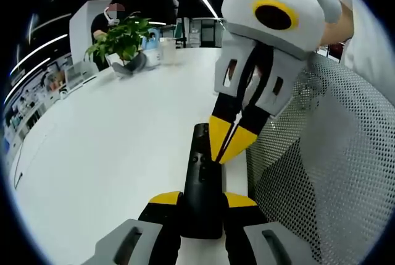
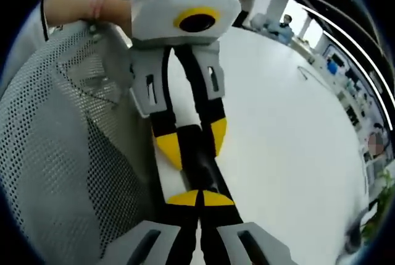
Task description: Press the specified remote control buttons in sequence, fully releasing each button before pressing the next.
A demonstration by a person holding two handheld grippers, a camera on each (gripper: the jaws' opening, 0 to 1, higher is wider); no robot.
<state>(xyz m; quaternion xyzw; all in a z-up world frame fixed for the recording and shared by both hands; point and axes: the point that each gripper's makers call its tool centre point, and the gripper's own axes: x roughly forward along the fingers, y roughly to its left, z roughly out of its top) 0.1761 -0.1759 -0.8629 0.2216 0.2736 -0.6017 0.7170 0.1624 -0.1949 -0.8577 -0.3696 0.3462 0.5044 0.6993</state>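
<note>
The broad white table (image 1: 111,147) spread across the left gripper view, and its pale top (image 2: 290,129) ran on through the right gripper view toward a distant row of windows. Beside the table's near edge stood a grey mesh chair back (image 1: 327,160), its perforated fabric taking up the right side of the left gripper view and the left side of the right gripper view (image 2: 55,154). The right gripper (image 1: 229,143), a white-and-grey body with yellow-tipped black fingers, reached down into the left gripper view from the upper right, its jaws pinched together so the two tips met in a point that touched the top face of the slim black remote control (image 1: 200,185) near its upper buttons. The left gripper (image 1: 202,201) clasped that remote by its lower end, the yellow pads pressed against either side, and the remote lay lengthwise over the table close to the chair-side edge. In the right gripper view the left gripper (image 2: 190,143) hung from above with the remote (image 2: 196,157) held between its yellow fingers, while the right gripper (image 2: 200,198) sat at the bottom with its yellow tips closed against each other over the remote (no gap showed between them). At the far end of the table a green leafy potted plant (image 1: 120,41) stood beside a white cup (image 1: 166,49). A person's hand (image 2: 92,7) gripped the left gripper's body.
</note>
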